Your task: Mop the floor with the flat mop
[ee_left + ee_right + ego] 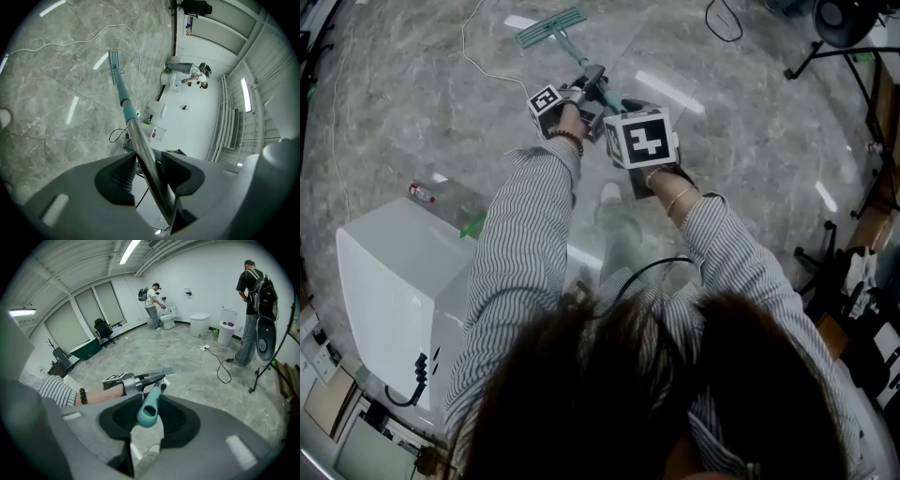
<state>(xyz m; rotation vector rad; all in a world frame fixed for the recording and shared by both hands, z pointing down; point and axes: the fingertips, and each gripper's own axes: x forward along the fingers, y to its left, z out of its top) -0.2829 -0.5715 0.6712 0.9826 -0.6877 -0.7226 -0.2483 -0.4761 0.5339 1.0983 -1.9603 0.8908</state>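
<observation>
The flat mop (551, 26) leans at a slant, with its head lying flat on the grey marble floor (412, 94), well in front of the person. The left gripper (149, 159) has its jaws pinching the metal pole, on the part nearer to the head. The right gripper (150, 400) has its jaws pressed on the teal end of the handle. A white boxy object (394, 272) stands on the person's left.

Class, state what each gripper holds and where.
Both hold the flat mop: left gripper on its metal shaft, right gripper on its teal handle end.
</observation>
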